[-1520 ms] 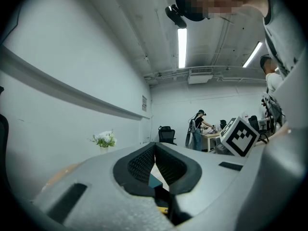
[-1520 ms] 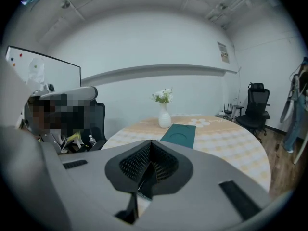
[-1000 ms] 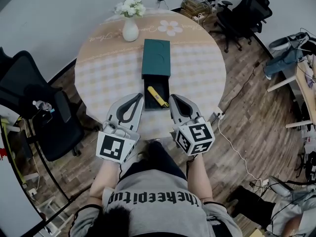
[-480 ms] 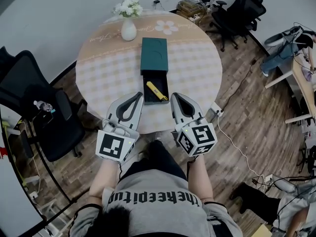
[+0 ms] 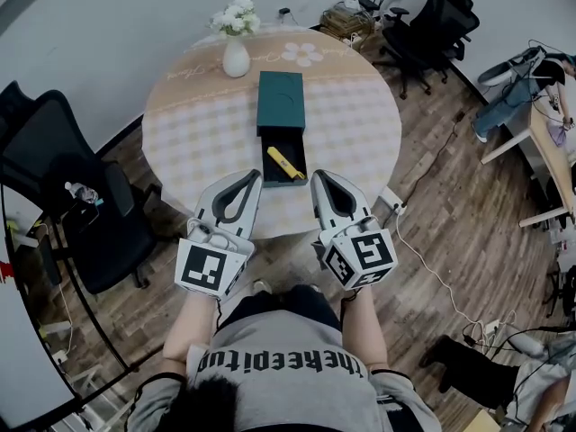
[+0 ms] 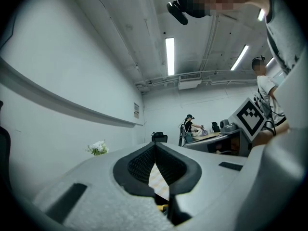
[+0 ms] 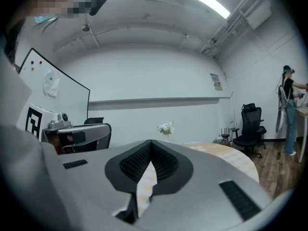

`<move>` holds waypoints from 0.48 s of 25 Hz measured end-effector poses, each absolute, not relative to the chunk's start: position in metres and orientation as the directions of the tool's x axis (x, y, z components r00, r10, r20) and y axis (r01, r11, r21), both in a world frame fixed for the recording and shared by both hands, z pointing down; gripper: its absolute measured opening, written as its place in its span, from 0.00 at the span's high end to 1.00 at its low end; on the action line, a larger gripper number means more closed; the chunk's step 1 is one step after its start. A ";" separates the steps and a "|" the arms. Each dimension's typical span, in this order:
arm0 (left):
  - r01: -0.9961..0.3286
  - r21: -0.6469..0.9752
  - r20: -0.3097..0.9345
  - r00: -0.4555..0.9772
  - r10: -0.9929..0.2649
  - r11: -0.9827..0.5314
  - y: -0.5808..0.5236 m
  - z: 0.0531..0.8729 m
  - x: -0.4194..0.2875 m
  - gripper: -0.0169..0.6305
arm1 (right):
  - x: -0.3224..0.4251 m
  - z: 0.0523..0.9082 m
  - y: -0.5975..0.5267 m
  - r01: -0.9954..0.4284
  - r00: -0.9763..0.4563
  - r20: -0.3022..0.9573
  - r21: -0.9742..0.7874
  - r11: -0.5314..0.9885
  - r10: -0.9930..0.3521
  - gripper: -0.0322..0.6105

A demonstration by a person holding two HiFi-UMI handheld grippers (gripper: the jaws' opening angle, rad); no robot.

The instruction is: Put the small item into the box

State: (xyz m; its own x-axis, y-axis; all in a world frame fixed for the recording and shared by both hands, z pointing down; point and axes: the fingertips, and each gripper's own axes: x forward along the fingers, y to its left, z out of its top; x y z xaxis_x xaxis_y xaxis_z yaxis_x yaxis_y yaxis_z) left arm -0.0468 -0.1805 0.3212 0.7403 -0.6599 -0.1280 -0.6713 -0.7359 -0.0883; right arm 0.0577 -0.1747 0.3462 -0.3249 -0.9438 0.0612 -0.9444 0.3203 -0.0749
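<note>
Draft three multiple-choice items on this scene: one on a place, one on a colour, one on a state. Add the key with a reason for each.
1. Where does the yellow item lie?
A) in the open drawer of the box
B) on the floor
C) on a chair

2. What colour is the box?
A) red
B) dark green
C) white

3. How are the right tongs?
A) wide open
B) shut on the yellow item
C) shut with nothing in them

Key:
1 A, since the head view shows the item resting inside the drawer that stands out from the box towards the person.
2 B, since both the lid and the drawer are dark green.
3 C, since the right gripper view shows the jaws meeting at their tips with nothing held between them.
</note>
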 end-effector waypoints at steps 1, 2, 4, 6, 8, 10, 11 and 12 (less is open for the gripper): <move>-0.675 -0.092 -0.132 0.737 -0.663 -0.732 -0.179 0.319 -0.047 0.95 | 0.057 0.344 -0.173 -0.944 -0.328 0.056 -0.070 0.324 -0.943 0.94; -0.680 -0.095 -0.132 0.732 -0.668 -0.727 -0.177 0.317 -0.048 0.95 | 0.057 0.342 -0.172 -0.942 -0.331 0.051 -0.066 0.328 -0.942 0.94; -0.689 -0.100 -0.128 0.724 -0.677 -0.718 -0.174 0.317 -0.048 0.95 | 0.057 0.340 -0.169 -0.940 -0.338 0.043 -0.063 0.335 -0.940 0.94; -0.691 -0.104 -0.140 0.722 -0.678 -0.715 -0.168 0.313 -0.045 0.95 | 0.058 0.339 -0.165 -0.938 -0.344 0.041 -0.056 0.342 -0.938 0.94; -0.698 -0.092 -0.136 0.715 -0.686 -0.710 -0.162 0.313 -0.043 0.95 | 0.061 0.338 -0.159 -0.936 -0.351 0.040 -0.050 0.349 -0.936 0.94; -0.709 -0.092 -0.132 0.705 -0.697 -0.699 -0.156 0.310 -0.041 0.95 | 0.064 0.336 -0.151 -0.932 -0.360 0.034 -0.050 0.358 -0.932 0.94; -0.712 -0.099 -0.138 0.701 -0.699 -0.695 -0.152 0.309 -0.039 0.95 | 0.066 0.334 -0.147 -0.931 -0.363 0.031 -0.050 0.362 -0.931 0.94; -0.715 -0.104 -0.143 0.699 -0.701 -0.692 -0.147 0.308 -0.038 0.95 | 0.069 0.333 -0.143 -0.930 -0.366 0.028 -0.049 0.364 -0.930 0.94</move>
State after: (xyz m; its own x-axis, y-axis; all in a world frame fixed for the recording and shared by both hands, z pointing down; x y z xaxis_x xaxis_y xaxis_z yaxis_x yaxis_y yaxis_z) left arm -0.0376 -0.1473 0.3080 0.6990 -0.7007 -0.1426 -0.7146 -0.6918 -0.1038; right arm 0.0685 -0.1429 0.3332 -0.3660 -0.9302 0.0283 -0.9299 0.3644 -0.0491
